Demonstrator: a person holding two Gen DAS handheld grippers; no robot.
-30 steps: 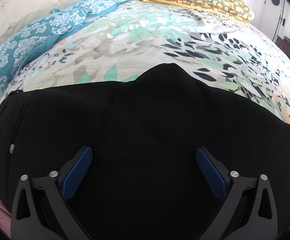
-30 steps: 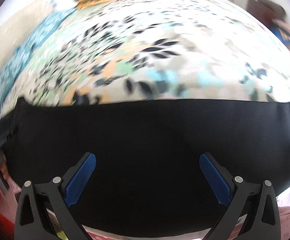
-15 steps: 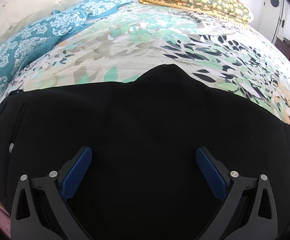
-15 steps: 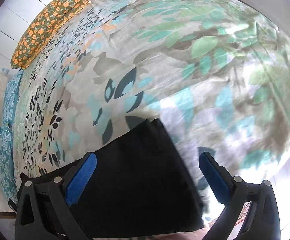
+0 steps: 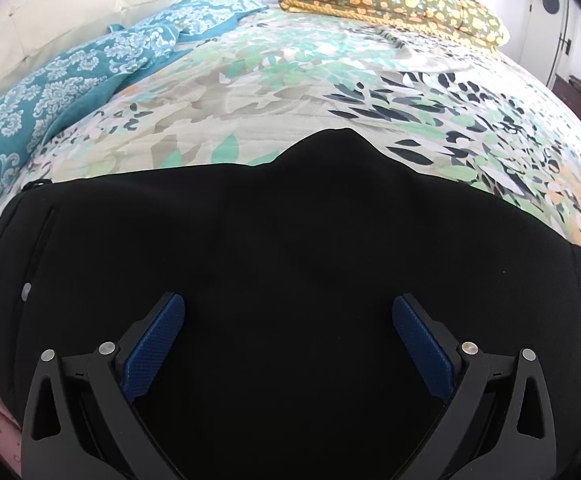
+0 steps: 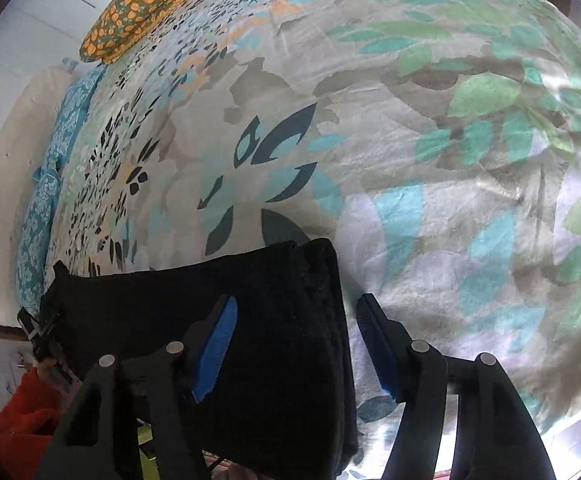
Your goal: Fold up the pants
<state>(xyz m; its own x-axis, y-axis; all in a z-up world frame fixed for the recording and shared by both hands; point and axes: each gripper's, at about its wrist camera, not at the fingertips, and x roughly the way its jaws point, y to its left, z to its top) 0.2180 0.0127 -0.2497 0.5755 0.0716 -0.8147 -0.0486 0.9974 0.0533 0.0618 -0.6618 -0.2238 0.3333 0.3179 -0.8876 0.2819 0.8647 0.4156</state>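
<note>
The black fabric pants lie on the floral leaf-print bedspread, long axis running nine to three. The right gripper, jaws apart, straddles the cuff end at twelve o'clock, nearer that edge. The left gripper, open and empty, hovers over the seat.

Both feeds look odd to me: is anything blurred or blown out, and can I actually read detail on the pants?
Left wrist view: sharp, but the black pants read as flat black with no fold detail; wall behind the pillows is overexposed. Right wrist view: bright glare on the bedspread at the lower right edge, slight softness, strong fisheye bending; pants' hem edge shows some texture.
</note>
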